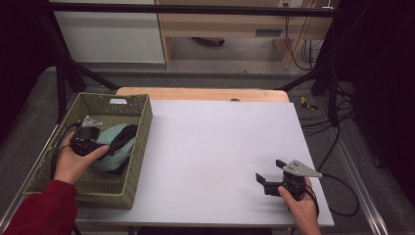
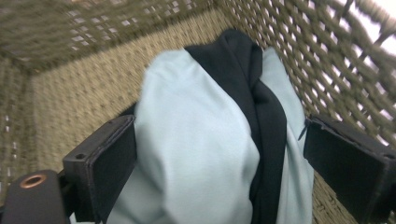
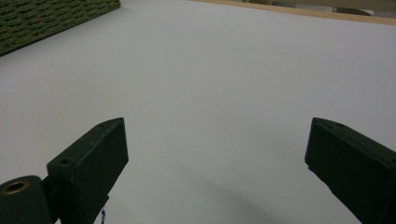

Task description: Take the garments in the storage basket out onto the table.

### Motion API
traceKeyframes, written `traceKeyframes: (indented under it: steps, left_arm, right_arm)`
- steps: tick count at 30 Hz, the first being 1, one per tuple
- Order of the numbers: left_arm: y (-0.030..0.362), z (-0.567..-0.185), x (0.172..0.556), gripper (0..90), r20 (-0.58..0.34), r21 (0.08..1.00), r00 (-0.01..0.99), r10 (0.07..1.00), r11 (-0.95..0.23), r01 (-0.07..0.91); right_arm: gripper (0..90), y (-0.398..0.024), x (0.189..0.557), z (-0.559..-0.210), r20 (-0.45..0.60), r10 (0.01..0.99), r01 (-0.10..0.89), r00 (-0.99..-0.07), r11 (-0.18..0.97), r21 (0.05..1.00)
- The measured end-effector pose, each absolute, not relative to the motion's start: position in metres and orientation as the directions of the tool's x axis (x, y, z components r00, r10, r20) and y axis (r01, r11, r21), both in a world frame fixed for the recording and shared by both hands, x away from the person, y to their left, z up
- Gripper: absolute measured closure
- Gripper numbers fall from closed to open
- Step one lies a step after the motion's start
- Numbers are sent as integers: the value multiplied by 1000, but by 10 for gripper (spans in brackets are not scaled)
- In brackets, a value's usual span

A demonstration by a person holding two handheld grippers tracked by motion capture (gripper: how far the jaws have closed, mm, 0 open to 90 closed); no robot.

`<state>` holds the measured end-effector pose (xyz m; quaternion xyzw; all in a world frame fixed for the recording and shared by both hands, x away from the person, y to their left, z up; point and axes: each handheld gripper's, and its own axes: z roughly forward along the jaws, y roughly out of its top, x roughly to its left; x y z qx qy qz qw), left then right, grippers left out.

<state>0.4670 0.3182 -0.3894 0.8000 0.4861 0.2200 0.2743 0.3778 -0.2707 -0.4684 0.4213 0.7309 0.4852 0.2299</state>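
A pale green and black cloth bundle lies inside a woven olive basket at the table's left. My left gripper reaches down into the basket, open, its jaws standing either side of the bundle; the left jaw touches the cloth, the right one sits by the basket wall. My right gripper is held low over the white table surface near the front right, open with nothing between its jaws.
The basket's side wall shows far off in the right gripper view. A wooden edge runs along the back of the white surface. Cables trail on the floor to the right, and dark frame legs stand at both back corners.
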Motion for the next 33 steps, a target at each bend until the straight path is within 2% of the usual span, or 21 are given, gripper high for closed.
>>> traceKeyframes:
  steps: [2, 8, 12, 17, 18, 19, 24, 33]
  left_arm:
    - [315, -394, 468, 71, 109, 639, 438, 892, -400, 657]
    - [312, -401, 470, 74, 172, 603, 429, 887, -439, 666]
    - [315, -403, 470, 184, 197, 608, 415, 889, -442, 659]
    - [318, -400, 469, 419, 178, 628, 425, 887, -435, 645]
    - [318, -400, 469, 520, 171, 631, 428, 888, -432, 644]
    - [319, -399, 468, 520, 166, 634, 430, 888, -430, 643]
    - [318, -395, 467, 747, 143, 634, 443, 885, -426, 646]
    - [327, -383, 466, 791, 77, 672, 427, 901, -363, 645]
  right_arm:
    - [58, -270, 378, -468, 74, 838, 395, -540, 175, 902]
    - [57, -269, 378, -469, 68, 836, 392, -545, 182, 902]
    - [57, -269, 378, -469, 67, 835, 392, -546, 184, 902]
    - [57, -269, 378, -469, 66, 835, 394, -546, 186, 900]
    - [58, -269, 378, -469, 65, 835, 392, -547, 187, 901]
    - [58, -269, 378, -469, 65, 835, 392, -547, 187, 901]
    - [57, -269, 378, -468, 65, 836, 393, -545, 187, 900]
    - [57, -270, 378, -468, 66, 838, 395, -542, 185, 900]
